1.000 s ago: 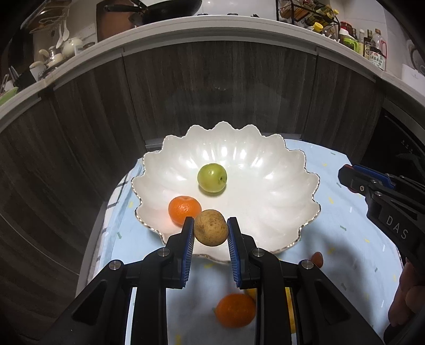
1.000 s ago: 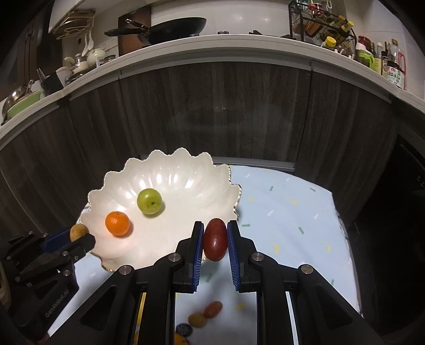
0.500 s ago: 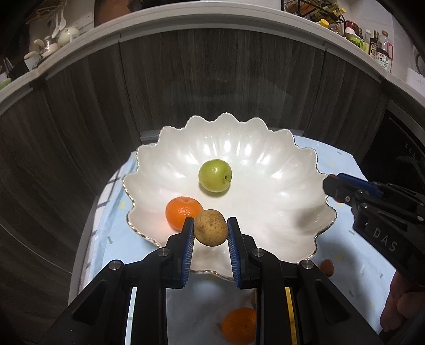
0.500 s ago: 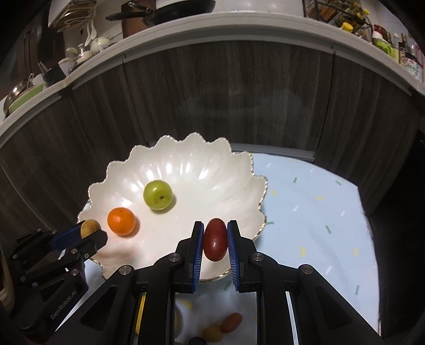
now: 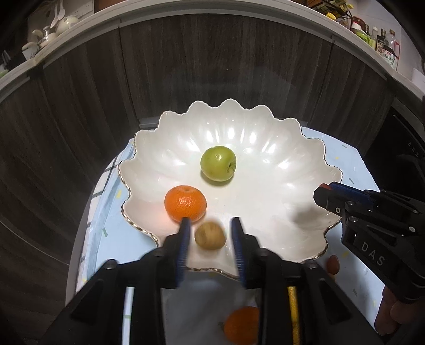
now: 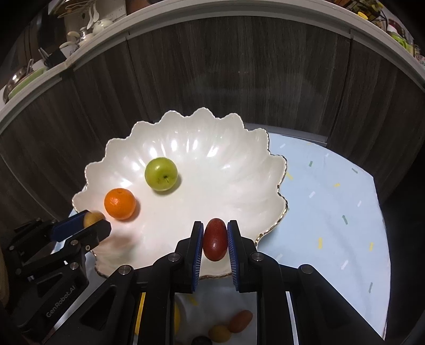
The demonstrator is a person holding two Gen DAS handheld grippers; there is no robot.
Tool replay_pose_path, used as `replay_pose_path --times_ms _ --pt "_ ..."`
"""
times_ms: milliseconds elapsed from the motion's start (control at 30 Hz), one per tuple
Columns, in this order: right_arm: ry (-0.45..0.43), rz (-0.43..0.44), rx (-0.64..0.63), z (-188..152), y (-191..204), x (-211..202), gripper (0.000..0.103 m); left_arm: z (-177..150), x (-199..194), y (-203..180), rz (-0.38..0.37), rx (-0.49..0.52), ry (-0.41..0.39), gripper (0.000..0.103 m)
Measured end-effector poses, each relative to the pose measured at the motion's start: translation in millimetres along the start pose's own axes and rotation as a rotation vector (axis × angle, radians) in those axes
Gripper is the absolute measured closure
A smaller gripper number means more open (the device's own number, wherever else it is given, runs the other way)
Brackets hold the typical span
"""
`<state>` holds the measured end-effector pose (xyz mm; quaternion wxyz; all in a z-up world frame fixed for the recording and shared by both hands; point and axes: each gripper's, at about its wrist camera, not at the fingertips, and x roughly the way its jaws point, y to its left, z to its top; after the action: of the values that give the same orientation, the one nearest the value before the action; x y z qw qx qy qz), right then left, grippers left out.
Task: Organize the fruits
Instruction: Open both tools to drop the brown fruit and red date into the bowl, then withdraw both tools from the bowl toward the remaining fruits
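Setting: dark wood-grain cabinet fronts [image 5: 212, 66] curve behind a low table spread with a pale blue cloth [image 6: 332, 212] flecked with small coloured dashes; a white counter edge [image 5: 239, 16] runs above, with crockery at far left and bottles at far right.
Bowl: a white scalloped bowl [image 5: 279, 164] with a thin gold rim sits on the cloth, nearer its left and far side.
In the bowl: a green apple [image 5: 218, 163] lies near the middle; a mandarin [image 5: 185, 203] lies left and nearer, apart from the apple.
Left gripper: the left gripper [image 5: 211, 238] hangs over the bowl's near-left rim, its blue-padded jaws opening; a small tan-brown round fruit [image 5: 210, 235], blurred, sits between them with a gap on each side, just near of the mandarin. Whether it touches the bowl I cannot tell.
Right gripper: the right gripper [image 6: 215, 242] points down over the bowl's near-right rim, its pads pinching a dark red oval fruit [image 6: 215, 239] held upright.
On the cloth, near side: a second mandarin [image 5: 240, 325] shows under the left gripper; a small reddish oval fruit [image 6: 240, 321], a yellow one [image 6: 219, 333] and a dark one [image 6: 202, 340] lie clustered under the right gripper.
Person: fingertips [image 5: 395, 315] grip the right tool's handle at the lower right edge of the left view.
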<state>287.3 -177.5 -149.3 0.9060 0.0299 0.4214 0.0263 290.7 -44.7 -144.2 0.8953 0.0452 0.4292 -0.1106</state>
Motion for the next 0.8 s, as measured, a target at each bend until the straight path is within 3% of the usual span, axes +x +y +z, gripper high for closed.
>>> replay_pose_path --times_ms 100,167,200,300,467,800 --pt "0.002 0.004 0.001 0.4 0.5 -1.2 0.077 -0.8 -1.5 0.9 0.000 -0.009 0.000 0.057" --pt "-0.011 -0.001 0.004 0.8 -0.5 -4.0 0.058 -1.7 -2.8 0.1 0.010 -0.002 -0.001 0.054" --pt "-0.018 -0.003 0.004 1.2 -0.3 -4.9 0.056 -2.0 -3.3 0.4 0.011 -0.003 -0.003 0.052" --pt "-0.030 -0.012 -0.001 2.3 -0.1 -7.7 0.055 -2.1 -5.6 0.7 0.023 -0.003 -0.007 0.049" --pt "-0.051 -0.027 0.005 1.6 -2.2 -13.9 0.043 -1.8 -12.0 0.3 0.044 0.004 -0.023 0.040" --pt "-0.071 -0.058 0.020 -1.7 -6.4 -27.5 0.042 -0.7 -24.0 -1.9 0.053 0.009 -0.033 0.037"
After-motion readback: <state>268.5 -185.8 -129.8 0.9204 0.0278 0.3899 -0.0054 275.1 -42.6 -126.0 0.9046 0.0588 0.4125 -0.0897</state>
